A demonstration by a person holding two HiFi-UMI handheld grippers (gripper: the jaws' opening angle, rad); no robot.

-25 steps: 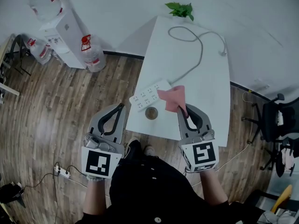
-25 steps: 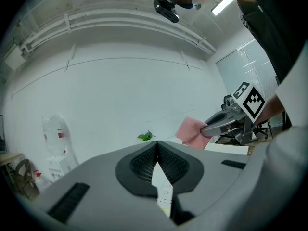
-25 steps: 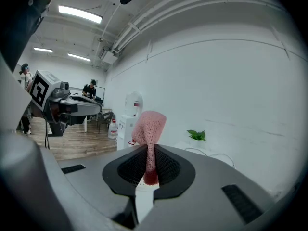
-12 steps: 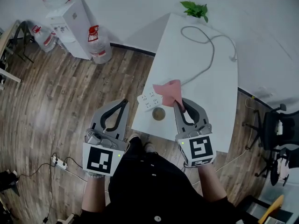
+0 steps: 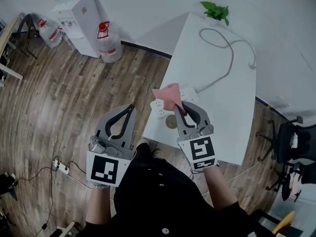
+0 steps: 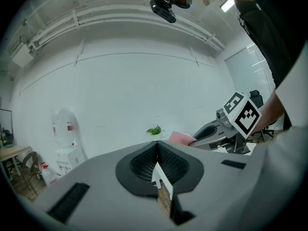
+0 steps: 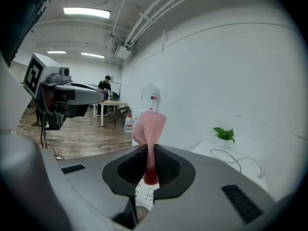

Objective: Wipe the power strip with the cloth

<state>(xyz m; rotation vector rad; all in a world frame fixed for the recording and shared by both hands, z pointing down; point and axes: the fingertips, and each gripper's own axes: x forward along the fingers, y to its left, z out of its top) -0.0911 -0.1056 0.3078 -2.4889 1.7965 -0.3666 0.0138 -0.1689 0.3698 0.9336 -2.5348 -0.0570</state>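
The white power strip (image 5: 159, 107) lies near the front left corner of the white table (image 5: 222, 98), its grey cable (image 5: 229, 58) curling toward the back. My right gripper (image 5: 180, 106) hovers over it, shut on a pink cloth (image 5: 168, 94) that sticks up past the tips and hides the strip's middle. In the right gripper view the cloth (image 7: 150, 129) is pinched between the pads, with the strip (image 7: 144, 192) just below. My left gripper (image 5: 130, 107) is shut with nothing in it, over the floor left of the table.
A small brown round object (image 5: 171, 123) sits on the table by the strip. A green plant (image 5: 216, 11) stands at the far corner. A water dispenser (image 5: 86, 21), water bottles (image 5: 109, 43), a floor power strip (image 5: 61, 167) and an office chair (image 5: 291, 142) surround the table.
The right gripper has carried the cloth leftward along the strip toward its near end at the table corner. The left gripper has stayed shut in place.
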